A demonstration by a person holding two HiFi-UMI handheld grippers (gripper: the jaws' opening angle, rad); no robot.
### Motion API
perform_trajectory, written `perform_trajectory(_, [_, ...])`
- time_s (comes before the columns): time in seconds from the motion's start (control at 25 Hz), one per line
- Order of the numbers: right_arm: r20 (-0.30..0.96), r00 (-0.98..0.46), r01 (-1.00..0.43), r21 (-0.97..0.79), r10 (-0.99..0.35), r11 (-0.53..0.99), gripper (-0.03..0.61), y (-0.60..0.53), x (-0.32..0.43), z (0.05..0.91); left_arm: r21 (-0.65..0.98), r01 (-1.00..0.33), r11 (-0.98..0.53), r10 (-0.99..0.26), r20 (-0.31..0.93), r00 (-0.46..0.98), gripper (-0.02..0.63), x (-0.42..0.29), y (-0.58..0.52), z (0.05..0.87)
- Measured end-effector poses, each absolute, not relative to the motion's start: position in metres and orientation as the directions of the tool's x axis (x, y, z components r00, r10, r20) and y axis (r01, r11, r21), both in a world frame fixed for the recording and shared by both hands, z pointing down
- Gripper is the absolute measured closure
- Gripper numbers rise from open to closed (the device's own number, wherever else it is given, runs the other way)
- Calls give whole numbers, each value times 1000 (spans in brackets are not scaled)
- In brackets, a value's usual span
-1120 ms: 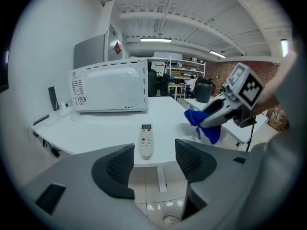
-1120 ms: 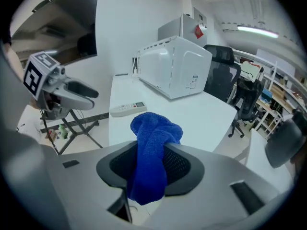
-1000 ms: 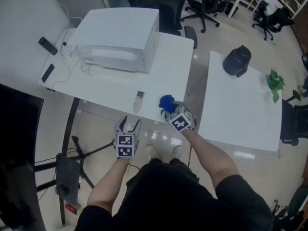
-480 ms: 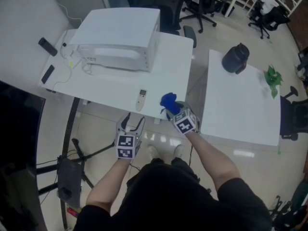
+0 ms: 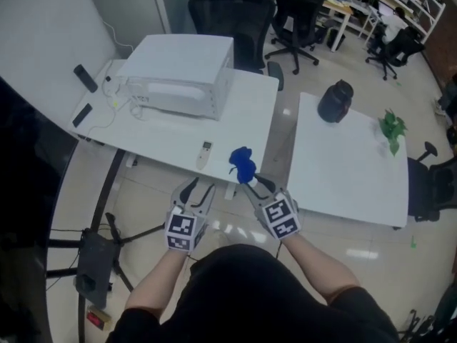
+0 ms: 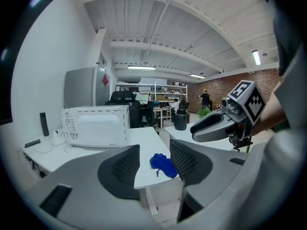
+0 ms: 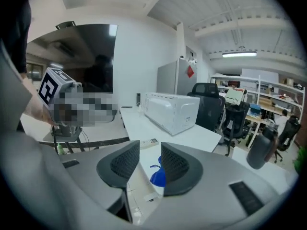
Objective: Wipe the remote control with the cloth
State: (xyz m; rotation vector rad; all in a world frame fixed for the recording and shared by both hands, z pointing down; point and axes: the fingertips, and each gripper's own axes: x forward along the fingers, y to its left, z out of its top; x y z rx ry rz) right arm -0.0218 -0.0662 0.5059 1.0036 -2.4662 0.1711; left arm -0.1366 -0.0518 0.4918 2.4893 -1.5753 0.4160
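White table (image 5: pixel 246 116), blue cloth (image 5: pixel 243 164), glossy floor (image 5: pixel 146 195)

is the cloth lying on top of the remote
No, the blue cloth lies on the white table beside the remote, apart from it.

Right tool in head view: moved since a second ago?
Yes. The right tool has pulled back off the table edge toward the person, away from the blue cloth. Its jaws have just been closing, with nothing between them.
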Motion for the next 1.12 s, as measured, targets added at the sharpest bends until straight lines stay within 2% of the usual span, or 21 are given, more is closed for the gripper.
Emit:
perform_trajectory(0.08, [429,-647,-674,62,-630,736,459,-46,-16,486,-30,-905,-424,-866,306,396,481,-125,-32,477])
perform_trajectory(0.32, [341,-717,-628,60,-607,776,529,0,-11,445,-114,-905,-409,-888,277,366,611,-97,3,444])
perform_trajectory(0.68, [305,-705,-656,63,-641,752,568,32,-30,434,-150,-883,-444,-879,265,397,614,-102,31,435])
perform_trajectory(1.12, [303,-659,-697,100,-689,710,569,44,-60,426,-161,-842,-516,-844,261,468,614,-115,33,433])
